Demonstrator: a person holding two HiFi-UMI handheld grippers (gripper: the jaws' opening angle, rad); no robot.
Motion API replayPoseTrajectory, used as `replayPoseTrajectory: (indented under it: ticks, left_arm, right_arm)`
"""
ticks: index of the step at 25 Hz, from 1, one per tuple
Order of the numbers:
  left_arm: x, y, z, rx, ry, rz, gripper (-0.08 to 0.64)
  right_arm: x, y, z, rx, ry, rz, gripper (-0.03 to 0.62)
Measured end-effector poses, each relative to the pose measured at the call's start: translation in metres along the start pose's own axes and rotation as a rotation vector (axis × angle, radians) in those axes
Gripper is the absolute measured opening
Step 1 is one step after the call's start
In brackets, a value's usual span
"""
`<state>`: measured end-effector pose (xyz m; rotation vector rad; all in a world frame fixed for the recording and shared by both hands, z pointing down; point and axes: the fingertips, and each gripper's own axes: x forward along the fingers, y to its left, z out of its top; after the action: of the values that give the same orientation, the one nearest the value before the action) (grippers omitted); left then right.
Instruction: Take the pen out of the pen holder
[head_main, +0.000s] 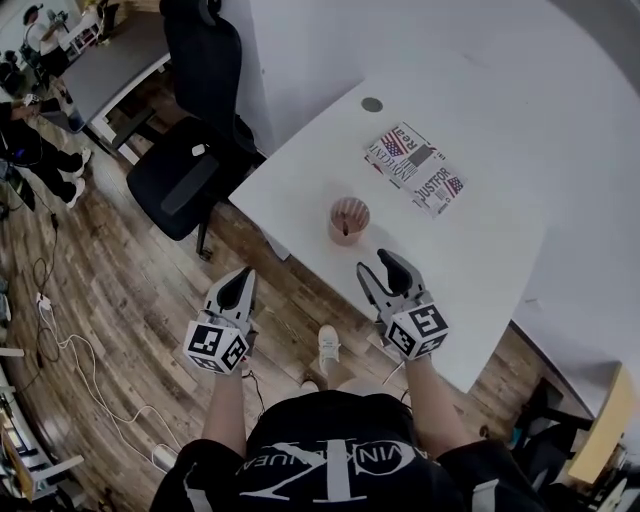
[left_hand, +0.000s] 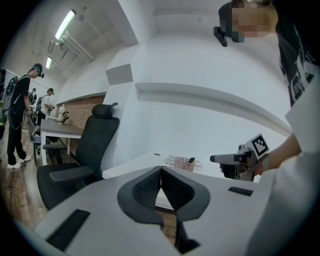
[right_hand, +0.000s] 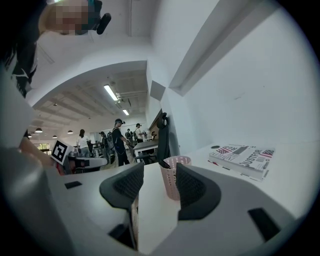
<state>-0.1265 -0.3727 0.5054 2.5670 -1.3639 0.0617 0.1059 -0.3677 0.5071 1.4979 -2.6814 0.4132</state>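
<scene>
1. While the slim dark pen (right_hand: 163, 163) is standing in the pink mesh pen holder (head_main: 349, 220) on the white table (head_main: 480, 250), the right gripper (head_main: 380, 270) is hovering near it, jaws spread wide and empty.
2. Judging by this, it is needing to come over the holder, pinching only the pen's top.
3. The left gripper (head_main: 240, 285), jaws meeting on nothing, is hanging beyond the table edge.

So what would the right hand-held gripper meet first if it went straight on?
Probably the pen holder. It stands straight ahead of the right hand-held gripper, framed by its open jaws. Nothing shows in between, though depth is unclear.
</scene>
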Motion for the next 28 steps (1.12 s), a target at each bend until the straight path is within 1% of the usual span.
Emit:
replayPoseTrajectory:
  ticks: [7, 12, 18, 22, 24, 28]
  left_arm:
    - [0.023, 0.012, -0.006, -0.019, 0.021, 0.015, 0.015]
    - [0.037, 0.019, -0.007, -0.022, 0.028, 0.022, 0.015]
    - [0.046, 0.023, -0.011, -0.035, 0.035, 0.028, 0.015]
    - [0.05, 0.022, -0.016, -0.045, 0.044, 0.028, 0.015]
    - [0.05, 0.022, -0.018, -0.044, 0.049, 0.029, 0.015]
    - [0.049, 0.023, -0.019, -0.046, 0.052, 0.034, 0.015]
  right_arm:
    - [0.042, -0.001, 0.006, -0.127, 0.052, 0.07, 0.19]
    - [0.066, 0.003, 0.003, -0.183, 0.072, 0.119, 0.189]
    - [0.081, 0.013, -0.003, -0.246, 0.164, 0.129, 0.189]
    - [0.089, 0.011, -0.008, -0.318, 0.177, 0.132, 0.187]
    - [0.091, 0.01, -0.008, -0.341, 0.169, 0.13, 0.171]
    - [0.091, 0.005, -0.005, -0.351, 0.157, 0.11, 0.111]
